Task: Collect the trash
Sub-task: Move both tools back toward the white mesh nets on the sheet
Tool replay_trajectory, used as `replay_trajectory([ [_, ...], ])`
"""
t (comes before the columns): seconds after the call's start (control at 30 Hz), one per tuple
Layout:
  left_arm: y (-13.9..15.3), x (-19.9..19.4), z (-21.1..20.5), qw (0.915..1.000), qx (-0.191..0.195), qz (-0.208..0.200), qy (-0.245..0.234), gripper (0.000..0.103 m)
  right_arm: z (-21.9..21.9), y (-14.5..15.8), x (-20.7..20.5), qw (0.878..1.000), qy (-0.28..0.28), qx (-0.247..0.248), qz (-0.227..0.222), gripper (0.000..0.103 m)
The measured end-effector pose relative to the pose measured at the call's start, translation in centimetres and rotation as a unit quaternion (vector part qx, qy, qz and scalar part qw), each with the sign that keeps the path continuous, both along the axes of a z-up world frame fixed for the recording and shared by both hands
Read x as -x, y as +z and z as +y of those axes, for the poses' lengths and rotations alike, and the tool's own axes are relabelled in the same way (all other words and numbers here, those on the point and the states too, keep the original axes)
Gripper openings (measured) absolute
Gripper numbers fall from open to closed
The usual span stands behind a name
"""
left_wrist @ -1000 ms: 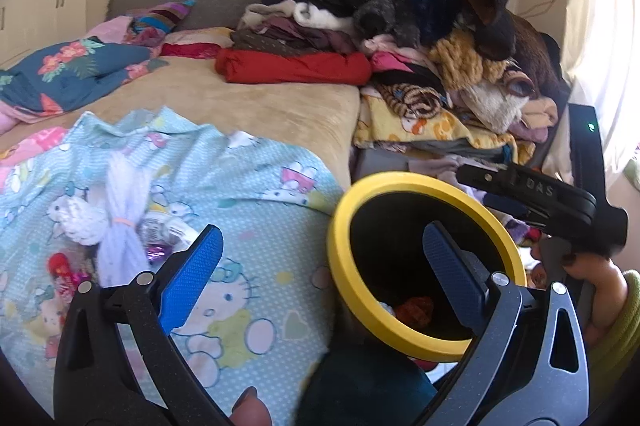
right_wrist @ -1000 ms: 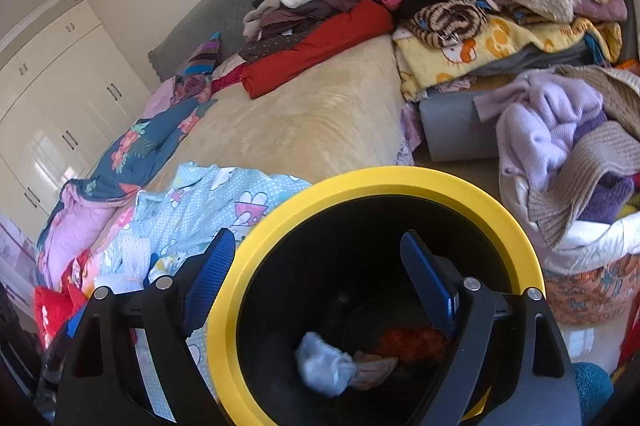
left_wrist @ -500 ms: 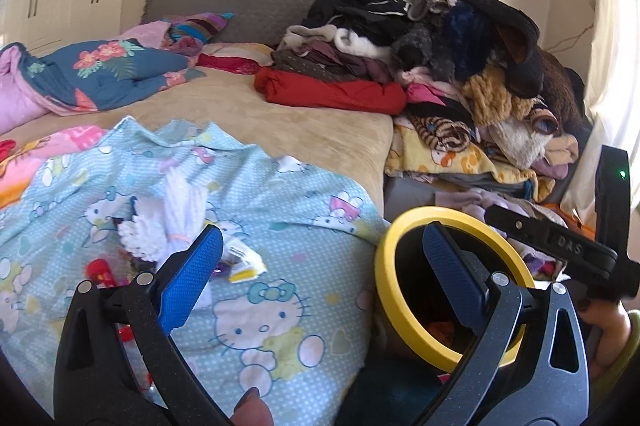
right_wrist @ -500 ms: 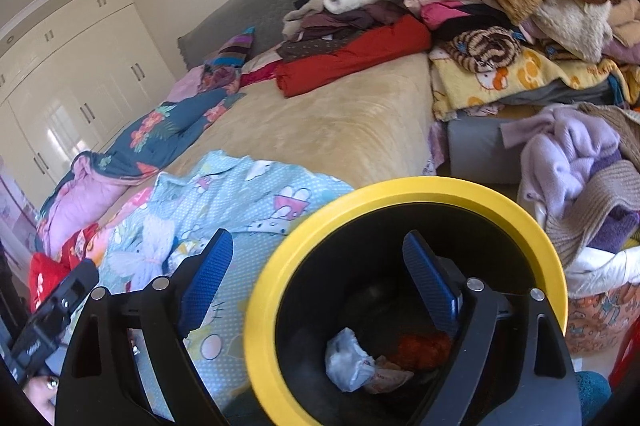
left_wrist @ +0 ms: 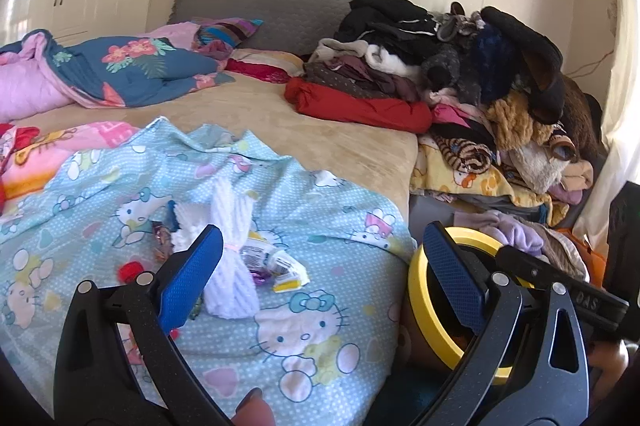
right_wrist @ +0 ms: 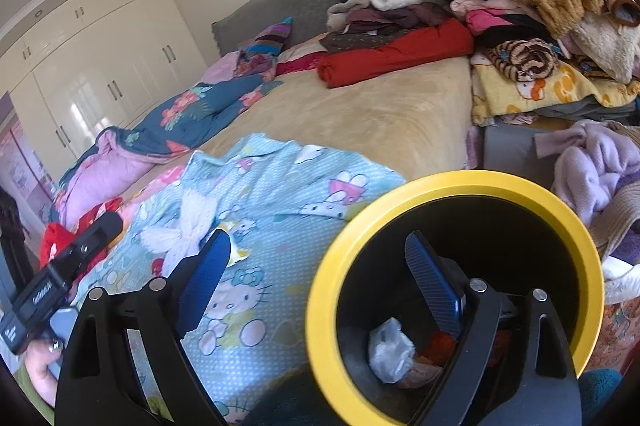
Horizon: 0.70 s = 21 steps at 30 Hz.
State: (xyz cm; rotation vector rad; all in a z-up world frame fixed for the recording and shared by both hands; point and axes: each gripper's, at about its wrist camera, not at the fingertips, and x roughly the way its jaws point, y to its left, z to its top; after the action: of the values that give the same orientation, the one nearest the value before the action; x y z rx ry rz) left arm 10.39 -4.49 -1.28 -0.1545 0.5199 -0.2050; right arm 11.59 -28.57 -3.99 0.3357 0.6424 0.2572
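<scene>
Bin: black bin with a yellow rim [right_wrist: 456, 186] stands just beside the bed.
Inside bin: a crumpled white piece [right_wrist: 390, 348] and something orange [right_wrist: 440, 342] at the bottom.
Trash on bed: wrappers [left_wrist: 276, 264] lie on the light-blue cartoon sheet [left_wrist: 320, 226], beside a white yarn bundle [left_wrist: 232, 258].
Left gripper [left_wrist: 320, 274]: tongs apart, empty.
Right gripper [right_wrist: 320, 274]: tongs apart, empty, one finger over the bin.

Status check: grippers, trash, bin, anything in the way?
Left gripper and right gripper open, empty. Wrappers on Hello Kitty sheet. Bin holds some trash. White yarn bundle among wrappers.
</scene>
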Motion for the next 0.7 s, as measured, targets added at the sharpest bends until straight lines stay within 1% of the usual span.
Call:
replay_trajectory([
  [0.23,0.0,-0.3,1.9,0.9997,0.008,0.000,0.022,0.092,2.8,0.0,0.4,0.999,0.032,0.009,-0.005,0.088],
  [0.7,-0.9,-0.8,6.2,0.9971,0.025,0.012,0.070,0.092,8.2,-0.6,0.3,0.996,0.092,0.020,0.001,0.088],
])
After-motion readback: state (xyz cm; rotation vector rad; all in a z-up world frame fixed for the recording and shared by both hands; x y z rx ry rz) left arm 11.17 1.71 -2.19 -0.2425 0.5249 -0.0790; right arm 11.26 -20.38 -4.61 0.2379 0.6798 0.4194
